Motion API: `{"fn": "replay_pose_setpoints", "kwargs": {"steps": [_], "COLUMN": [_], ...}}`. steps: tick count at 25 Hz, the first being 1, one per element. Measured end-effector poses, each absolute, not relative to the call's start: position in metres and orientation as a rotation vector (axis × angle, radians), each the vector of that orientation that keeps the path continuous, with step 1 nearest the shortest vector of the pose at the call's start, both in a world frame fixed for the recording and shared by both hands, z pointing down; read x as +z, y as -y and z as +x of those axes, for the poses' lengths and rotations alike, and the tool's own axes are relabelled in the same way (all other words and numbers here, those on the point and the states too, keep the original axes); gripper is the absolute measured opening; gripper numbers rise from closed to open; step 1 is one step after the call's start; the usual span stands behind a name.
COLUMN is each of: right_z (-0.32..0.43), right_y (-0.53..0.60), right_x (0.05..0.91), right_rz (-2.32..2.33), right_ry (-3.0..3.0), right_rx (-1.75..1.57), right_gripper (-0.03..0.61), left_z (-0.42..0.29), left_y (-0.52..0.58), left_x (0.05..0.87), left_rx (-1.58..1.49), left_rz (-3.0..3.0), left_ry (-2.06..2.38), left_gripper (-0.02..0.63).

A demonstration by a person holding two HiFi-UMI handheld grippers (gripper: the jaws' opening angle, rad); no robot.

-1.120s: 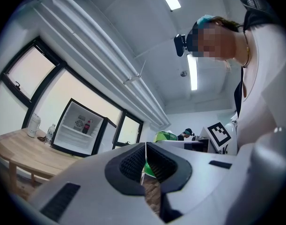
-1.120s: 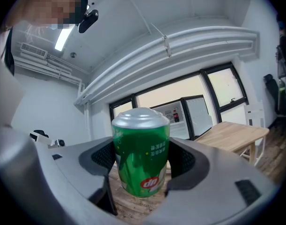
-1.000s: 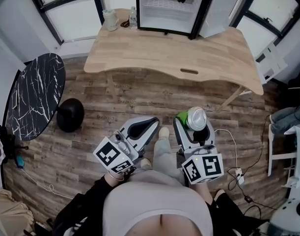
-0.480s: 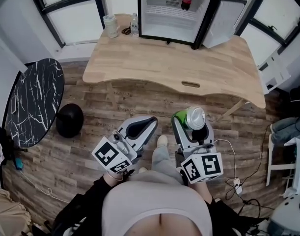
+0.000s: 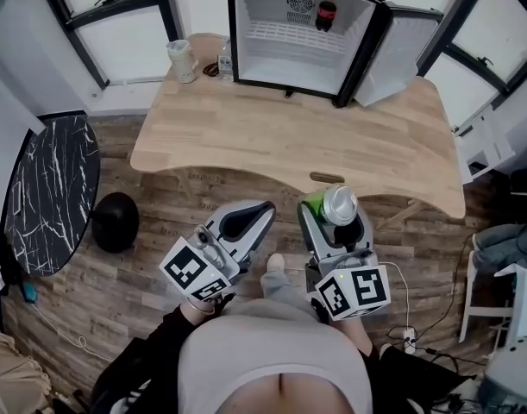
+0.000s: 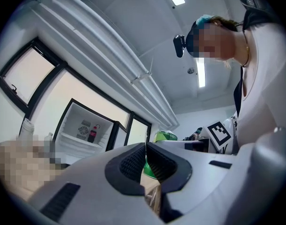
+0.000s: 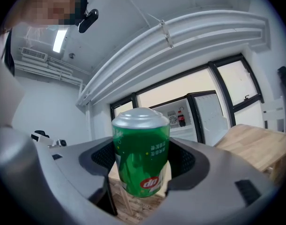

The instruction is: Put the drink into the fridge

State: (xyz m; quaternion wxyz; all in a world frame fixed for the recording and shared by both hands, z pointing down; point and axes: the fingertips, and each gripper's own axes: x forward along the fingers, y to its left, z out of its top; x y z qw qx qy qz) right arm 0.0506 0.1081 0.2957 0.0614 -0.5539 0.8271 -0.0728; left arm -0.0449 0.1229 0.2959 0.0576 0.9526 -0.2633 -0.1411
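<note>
Wood floor (image 5: pixel 151 231) lies under the person, and ahead stands a pale tabletop (image 5: pixel 272 136) with a small white fridge (image 5: pixel 285 37) at its back edge. Its door (image 5: pixel 401 46) hangs wide open on the right. One cola bottle (image 5: pixel 325 12) stands on the top shelf inside. The right gripper (image 5: pixel 334 216) has its jaws shut tight on a green can (image 5: pixel 341 203). The can is upright, silver top up, in the air just before the near edge of the tabletop and not yet in the fridge. The left gripper (image 5: pixel 261 210) holds nothing, and its jaws are pressed together. It hangs beside the right one, over the floor. A second ago the tabletop and fridge sat higher in the head view. Now they are lower and look bigger, so the person has come nearer. Back then some floor showed between the can and the tabletop edge, and now the can almost meets it. Both grippers keep the same hold.
</note>
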Motion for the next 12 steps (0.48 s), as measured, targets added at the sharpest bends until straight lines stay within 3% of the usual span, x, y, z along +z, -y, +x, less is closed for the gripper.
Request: {"fn": "replay_pose_setpoints", "kwargs": {"steps": [12], "right_z": [0.080], "right_y": [-0.028], "right_x": [0.292], "right_rz": [-1.613], "right_ry": [-2.548], "right_rx": [-0.216], "right_gripper": [0.345], "left_z": [-0.008], "left_y": [-0.044], "left_x": [0.292], "left_rx": [-0.427], "left_rz": [2.888], "left_ry": [0.834], "left_gripper": [0.012]}}
